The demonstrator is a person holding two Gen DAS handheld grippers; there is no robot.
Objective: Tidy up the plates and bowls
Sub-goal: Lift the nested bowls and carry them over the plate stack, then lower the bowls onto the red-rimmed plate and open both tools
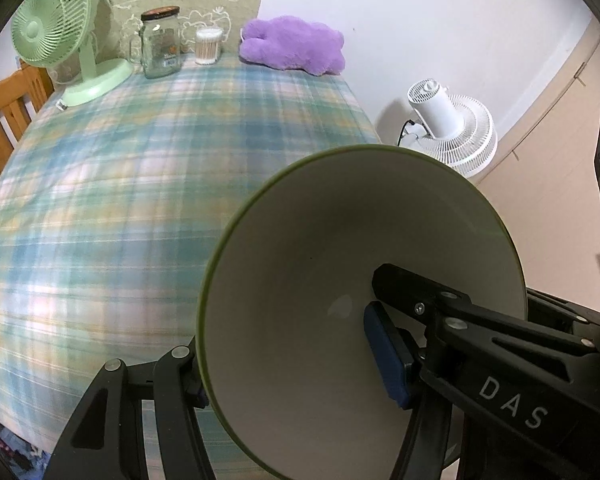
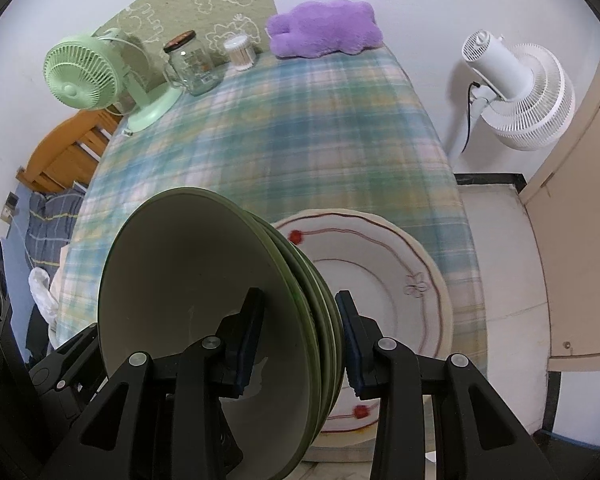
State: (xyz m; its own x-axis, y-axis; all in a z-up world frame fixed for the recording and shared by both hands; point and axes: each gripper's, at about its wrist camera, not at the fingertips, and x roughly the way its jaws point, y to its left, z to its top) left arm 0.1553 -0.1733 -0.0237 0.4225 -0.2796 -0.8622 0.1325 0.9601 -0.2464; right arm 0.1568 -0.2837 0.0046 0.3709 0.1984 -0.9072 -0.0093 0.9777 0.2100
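Gripping stiff, breakable, glazed ware by the rim: left claw clamped on one green bowl, right claw clamped on stacked green bowls.

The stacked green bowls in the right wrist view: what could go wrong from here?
1. The right tongs pinch the stacked green bowls at one rim edge only, tilted on edge; a bowl could slide out of the nest.
2. They hang just above the white plate; a low swing or a drop could chip it.
3. The left tongs also grip a single green-rimmed bowl by its wall, tilted; it could rotate or slip.
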